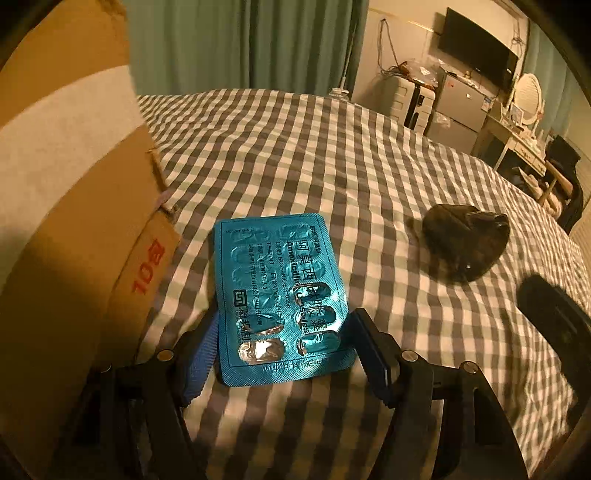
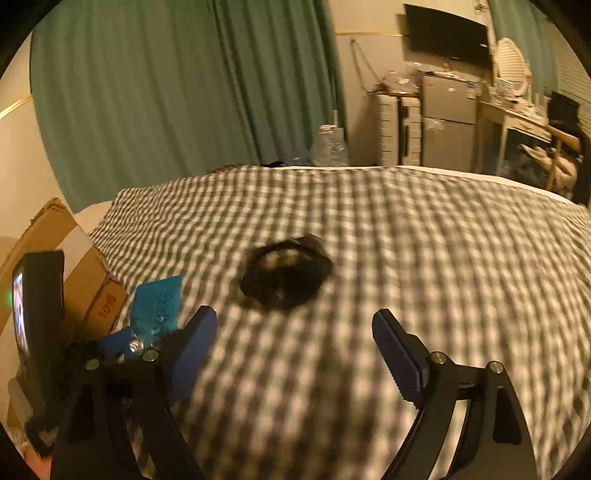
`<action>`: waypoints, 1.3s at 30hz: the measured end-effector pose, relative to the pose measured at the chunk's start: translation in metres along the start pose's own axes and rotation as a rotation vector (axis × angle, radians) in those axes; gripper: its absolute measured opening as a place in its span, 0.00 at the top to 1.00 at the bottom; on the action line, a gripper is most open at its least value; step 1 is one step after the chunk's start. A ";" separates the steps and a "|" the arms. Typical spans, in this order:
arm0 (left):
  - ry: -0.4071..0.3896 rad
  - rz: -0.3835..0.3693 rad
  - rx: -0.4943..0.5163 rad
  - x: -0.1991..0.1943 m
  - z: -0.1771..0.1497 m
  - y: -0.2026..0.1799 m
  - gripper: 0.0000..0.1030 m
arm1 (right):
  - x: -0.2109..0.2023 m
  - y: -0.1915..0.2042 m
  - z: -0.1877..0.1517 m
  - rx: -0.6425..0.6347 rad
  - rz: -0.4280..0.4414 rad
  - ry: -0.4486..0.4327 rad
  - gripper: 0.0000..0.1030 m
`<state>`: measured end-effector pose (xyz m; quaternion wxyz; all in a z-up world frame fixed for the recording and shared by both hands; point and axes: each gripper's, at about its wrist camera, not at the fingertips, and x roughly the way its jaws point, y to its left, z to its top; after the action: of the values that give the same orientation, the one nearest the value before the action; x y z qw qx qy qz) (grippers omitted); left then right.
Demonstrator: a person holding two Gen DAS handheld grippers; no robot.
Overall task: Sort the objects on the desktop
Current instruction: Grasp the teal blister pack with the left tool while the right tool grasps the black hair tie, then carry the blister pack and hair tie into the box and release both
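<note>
on the checked bedspread (image 1: 295, 166), near side of the left wrist view, a teal blister pack (image 1: 282, 299) of capsules sits between the left gripper (image 1: 282, 354)'s two blue-padded fingers (image 1: 201, 354). the pack's near edges meet the pads on both sides, left pad partly behind the pack's left edge, right pad against its near right corner, so the jaws are clamped on the pack across its width. the pack tilts, far end toward the cardboard box (image 1: 74, 229), printed foil side up, some near pockets crushed or emptied. whether its far end touches the cloth, cannot tell. the box stands at far left, just beside the pack, red print on its flap.

right of the pack, well apart, a dark glossy object (image 1: 465, 247) lies on the bedspread, looks like a black hair claw or similar, hard to tell. a black blurred part at the right edge is the other tool.

right wrist view is motion-blurred. right gripper (image 2: 295, 339) jaws stand wide, nothing between the pads, only checked cloth (image 2: 406, 240) under them. the dark object (image 2: 286, 275) is ahead of the fingertips, apart from them, on the bedspread. far left in that view the pack (image 2: 157, 306) shows in the left gripper (image 2: 140, 341), beside the box (image 2: 88, 295).

background: green curtain (image 2: 166, 92), wall tv (image 2: 447, 35), small fridge (image 2: 448, 122).
</note>
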<state>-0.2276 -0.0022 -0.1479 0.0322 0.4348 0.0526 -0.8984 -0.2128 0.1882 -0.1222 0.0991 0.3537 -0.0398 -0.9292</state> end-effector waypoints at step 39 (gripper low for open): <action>0.040 -0.042 0.068 -0.070 -0.082 -0.003 0.31 | -0.096 -0.007 -0.064 0.131 -0.025 0.161 0.74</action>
<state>-0.1205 0.0122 -0.1433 -0.0028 0.4523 0.0319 -0.8913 -0.1008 0.2157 -0.1089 0.0672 0.4336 -0.0881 -0.8943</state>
